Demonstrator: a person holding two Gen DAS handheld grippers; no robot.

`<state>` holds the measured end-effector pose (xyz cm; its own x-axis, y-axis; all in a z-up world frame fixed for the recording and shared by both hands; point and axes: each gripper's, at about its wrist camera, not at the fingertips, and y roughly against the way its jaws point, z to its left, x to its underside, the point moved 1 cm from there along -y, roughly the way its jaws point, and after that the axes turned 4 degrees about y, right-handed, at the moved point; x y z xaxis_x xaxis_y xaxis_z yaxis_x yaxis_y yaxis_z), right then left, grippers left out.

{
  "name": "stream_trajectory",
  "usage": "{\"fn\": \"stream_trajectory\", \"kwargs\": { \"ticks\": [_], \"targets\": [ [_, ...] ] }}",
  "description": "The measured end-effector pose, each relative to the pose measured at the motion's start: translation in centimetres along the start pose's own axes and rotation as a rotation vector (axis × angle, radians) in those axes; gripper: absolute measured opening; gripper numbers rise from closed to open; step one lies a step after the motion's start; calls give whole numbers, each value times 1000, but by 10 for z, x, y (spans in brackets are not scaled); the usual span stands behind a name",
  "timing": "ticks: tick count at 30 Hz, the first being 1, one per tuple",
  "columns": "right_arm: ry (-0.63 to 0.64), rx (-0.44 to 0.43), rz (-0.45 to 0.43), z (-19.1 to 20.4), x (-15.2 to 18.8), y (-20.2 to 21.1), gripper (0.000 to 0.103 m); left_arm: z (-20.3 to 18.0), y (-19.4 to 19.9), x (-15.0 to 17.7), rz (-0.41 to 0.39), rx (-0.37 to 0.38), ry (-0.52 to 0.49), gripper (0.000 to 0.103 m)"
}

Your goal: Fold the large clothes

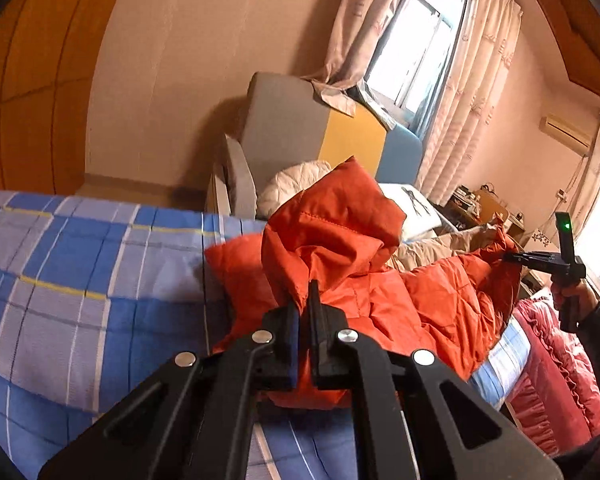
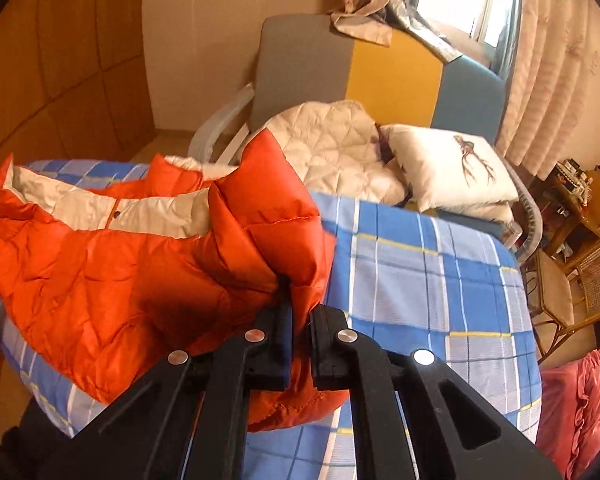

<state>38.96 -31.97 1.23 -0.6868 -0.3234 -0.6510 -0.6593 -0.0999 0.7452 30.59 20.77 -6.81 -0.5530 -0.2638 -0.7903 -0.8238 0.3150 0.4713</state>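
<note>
An orange quilted puffer jacket (image 1: 432,292) with a pale lining lies across the blue plaid bedspread (image 1: 84,280). My left gripper (image 1: 305,300) is shut on a fold of the jacket, lifted off the bed. At the right edge of the left wrist view, a hand holds the right gripper (image 1: 510,257), pinching the jacket's far end. In the right wrist view the right gripper (image 2: 300,304) is shut on a bunched edge of the orange jacket (image 2: 112,280), whose pale lining (image 2: 100,208) shows near the collar.
A cream quilted garment (image 2: 336,148) and a white pillow (image 2: 448,168) lie at the bed's head against a grey, yellow and blue headboard (image 2: 396,76). Red ruffled bedding (image 1: 556,376) sits at the right. A wicker chair (image 2: 580,288) and cluttered desk (image 2: 588,196) stand beside the bed, under curtains.
</note>
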Motion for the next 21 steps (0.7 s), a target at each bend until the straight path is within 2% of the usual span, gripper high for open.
{"fn": "stream_trajectory", "kwargs": {
  "ticks": [8, 15, 21],
  "targets": [
    [-69, 39, 13, -13, -35, -51, 5, 10, -60, -45, 4, -76, 23, 3],
    [-164, 90, 65, -26, -45, -113, 5, 33, -123, -52, 64, -187, 80, 3],
    [-214, 129, 154, -30, -44, -163, 5, 49, -175, -45, 168, -306, 78, 3]
  ]
}}
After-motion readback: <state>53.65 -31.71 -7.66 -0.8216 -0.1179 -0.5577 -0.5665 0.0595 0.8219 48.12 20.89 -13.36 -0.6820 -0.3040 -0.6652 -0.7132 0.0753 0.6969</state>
